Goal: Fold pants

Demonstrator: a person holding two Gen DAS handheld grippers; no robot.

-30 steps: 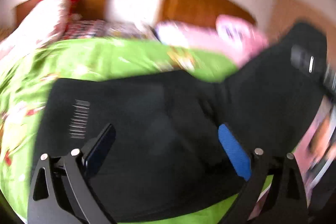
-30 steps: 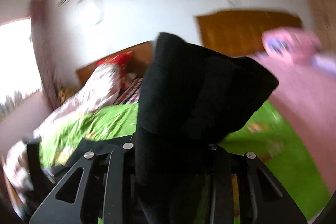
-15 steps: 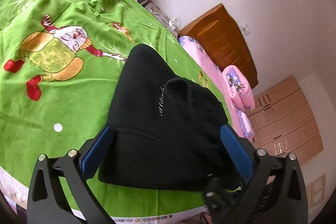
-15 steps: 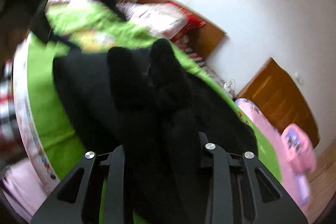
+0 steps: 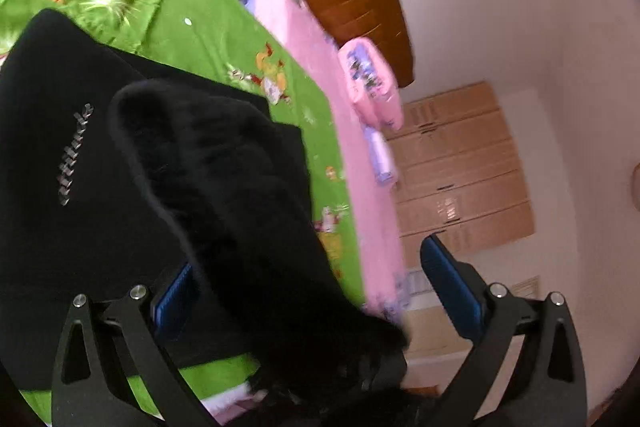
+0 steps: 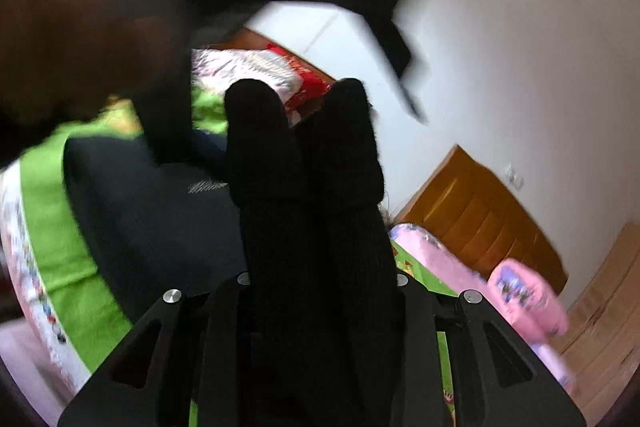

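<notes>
Left wrist view: the left gripper (image 5: 316,291) has its jaws spread wide, and nothing is pinched between the blue pads (image 5: 450,277). The black knit pants (image 5: 100,195) lie ahead of and to the left of these jaws on the green cartoon-print bedspread (image 5: 160,11); a thick fold of the fabric (image 5: 240,203) runs back between the jaws toward the lower edge of the view. One pad sits against the cloth; the other stands clear over the pink bedding (image 5: 352,163) beyond the bed edge.

Right wrist view: the right gripper (image 6: 320,291) has its jaws pressed onto a bunched section of the pants, which rises from between them as two rounded lobes (image 6: 304,155). The flat part of the garment rests to the left of these jaws on the bedspread. A blurred hand and frame, probably the other gripper, fill the upper left; detail cannot be read.

Step in hand (judgement): a fold is being carried over, with the right gripper transporting the lifted end across the laid portion.

Next move (judgement): lower the held end onto the flat layer with edges aligned, then release. The left gripper should either steady the base layer or stay clear of the descending fabric.
</notes>
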